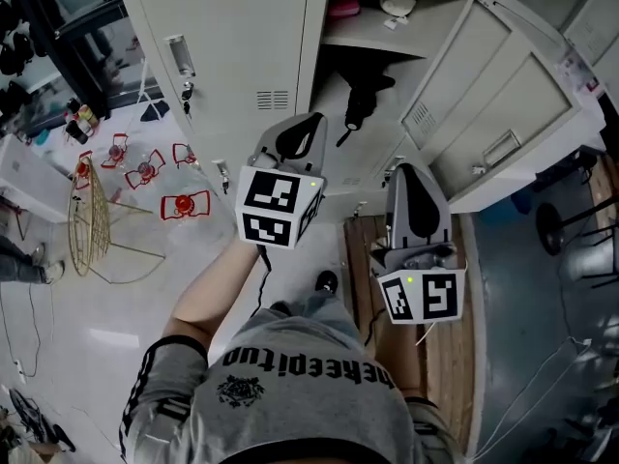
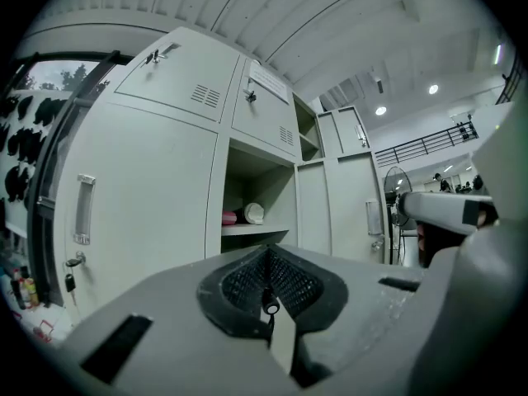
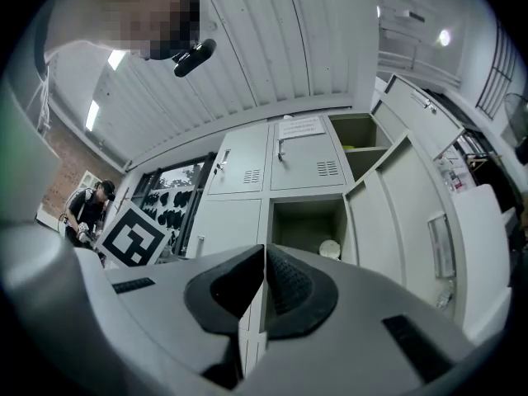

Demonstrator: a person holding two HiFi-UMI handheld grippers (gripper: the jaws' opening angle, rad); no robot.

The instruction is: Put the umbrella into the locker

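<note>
At twelve o'clock in the head view, the grey locker bank [image 1: 232, 27] stands with one door swung wide. Before it the left gripper [image 1: 304, 131] and right gripper [image 1: 413, 177] each have their jaws pressed together on nothing. The black folded umbrella [image 1: 363, 100] lies inside the open compartment, at one o'clock from the left gripper.

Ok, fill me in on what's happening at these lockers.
A person stands facing a bank of grey lockers with a gripper in each hand. The black umbrella already lies in the lower part of the open locker, under a shelf holding a pink thing and a white round one. The left gripper and right gripper are both in front of it, fingers shut and empty. The locker door stands wide open.
</note>
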